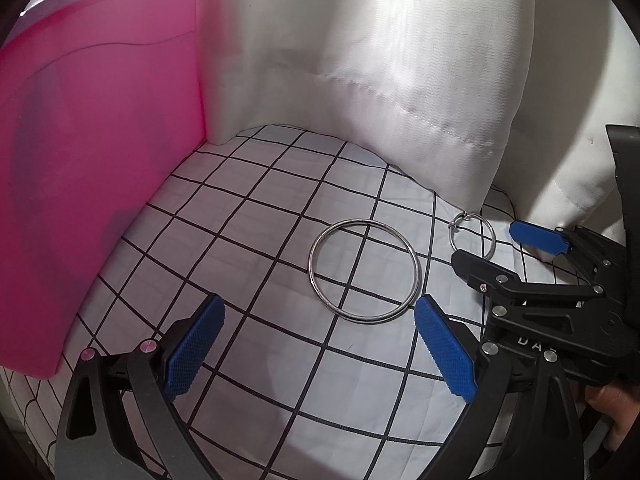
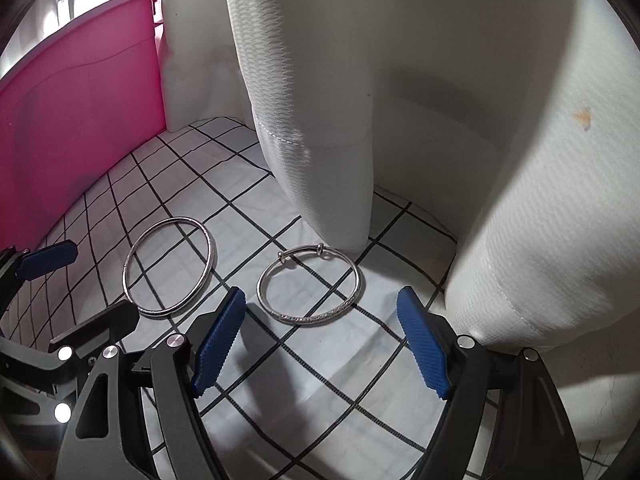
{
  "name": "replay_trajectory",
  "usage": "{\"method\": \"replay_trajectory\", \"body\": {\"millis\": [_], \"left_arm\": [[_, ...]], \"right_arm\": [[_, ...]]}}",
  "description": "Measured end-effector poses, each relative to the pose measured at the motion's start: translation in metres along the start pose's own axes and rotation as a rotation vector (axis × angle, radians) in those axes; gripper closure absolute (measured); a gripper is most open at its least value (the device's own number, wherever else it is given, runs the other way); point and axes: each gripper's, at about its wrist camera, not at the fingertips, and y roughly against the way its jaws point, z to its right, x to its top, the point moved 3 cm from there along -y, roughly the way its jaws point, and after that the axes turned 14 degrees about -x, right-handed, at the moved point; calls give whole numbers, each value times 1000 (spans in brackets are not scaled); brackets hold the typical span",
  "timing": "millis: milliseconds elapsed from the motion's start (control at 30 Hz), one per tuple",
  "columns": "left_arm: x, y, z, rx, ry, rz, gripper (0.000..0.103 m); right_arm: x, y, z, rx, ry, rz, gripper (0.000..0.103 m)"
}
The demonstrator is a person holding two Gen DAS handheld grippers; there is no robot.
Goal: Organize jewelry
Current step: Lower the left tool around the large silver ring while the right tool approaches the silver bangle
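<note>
Left wrist view: left gripper (image 1: 316, 344) spread wide, nothing between the blue pads (image 1: 194, 350). Plain silver bangle (image 1: 365, 271) flat on the checked cloth (image 1: 240, 216), just ahead of the fingertips. Pink bin (image 1: 92, 160) standing at left, white curtain (image 1: 380, 60) hanging behind. Right gripper (image 1: 496, 248) at the right edge, likewise spread, partly covering the clasped bangle (image 1: 472, 236).

Right wrist view: right gripper (image 2: 320, 336) released, empty, pads (image 2: 422, 342) well apart. Clasped bangle (image 2: 311, 285) lying just beyond the tips, near the curtain hem (image 2: 320, 140). Plain bangle (image 2: 170, 266) to its left, not touching it. Left gripper (image 2: 76, 288) poking in at lower left, gaping; pink bin (image 2: 80, 120) beyond.
</note>
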Motion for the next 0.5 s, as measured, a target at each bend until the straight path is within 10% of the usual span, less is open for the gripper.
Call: {"method": "replay_trajectory", "body": {"millis": [500], "left_arm": [[10, -30, 14, -14, 12, -39, 9]], "right_arm": [[-1, -12, 39, -42, -84, -29, 28]]}}
